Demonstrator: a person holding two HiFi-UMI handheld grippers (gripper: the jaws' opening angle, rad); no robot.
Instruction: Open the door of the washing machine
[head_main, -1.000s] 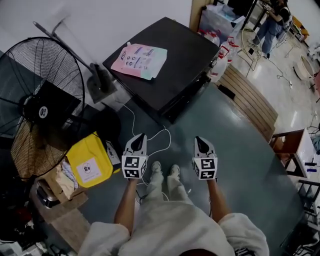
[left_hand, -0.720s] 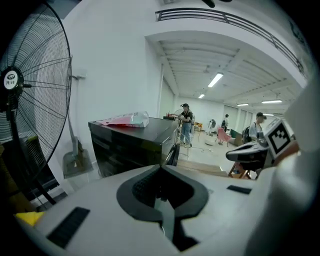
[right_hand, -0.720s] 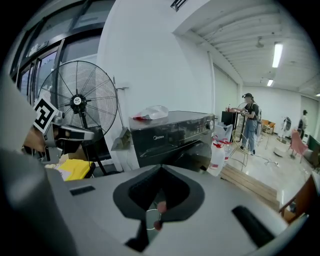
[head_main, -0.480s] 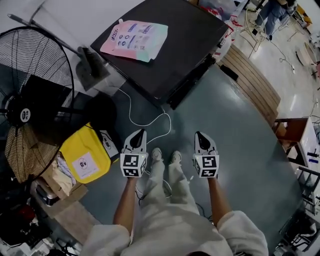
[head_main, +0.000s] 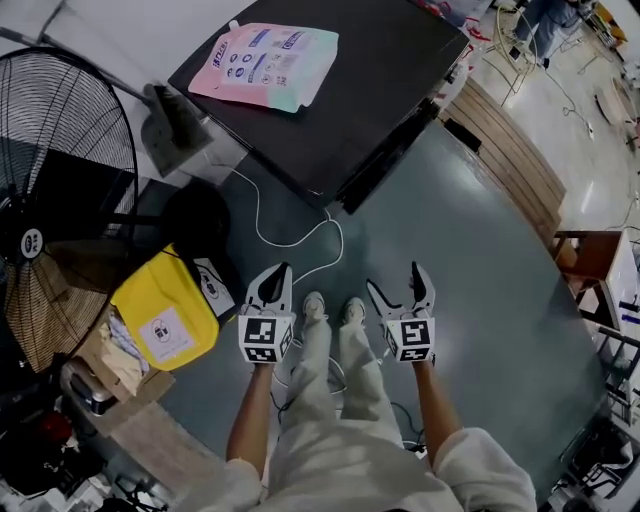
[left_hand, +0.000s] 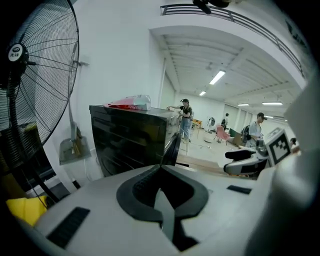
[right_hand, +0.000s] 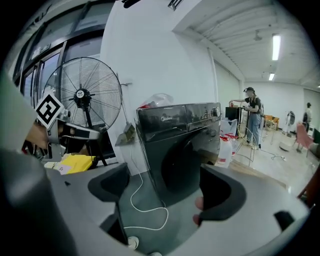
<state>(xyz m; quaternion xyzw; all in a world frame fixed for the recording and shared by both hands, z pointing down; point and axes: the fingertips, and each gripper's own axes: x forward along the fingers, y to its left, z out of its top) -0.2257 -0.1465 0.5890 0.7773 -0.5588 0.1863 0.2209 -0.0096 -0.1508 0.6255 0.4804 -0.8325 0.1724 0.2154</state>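
The washing machine (head_main: 380, 80) stood at upper centre, its door (right_hand: 176, 167) closed, while lower down the left gripper (head_main: 278, 272) was pinched together on nothing and the right gripper (head_main: 395, 278) had just been opening, empty.

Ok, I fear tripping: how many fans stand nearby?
1: a standing fan, left of the washing machine in the head view; others may be hidden.

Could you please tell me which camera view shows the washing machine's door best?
The right gripper view: the round door shows clearly. The head view shows only the washing machine from above; the left gripper view sees it obliquely, door unclear.
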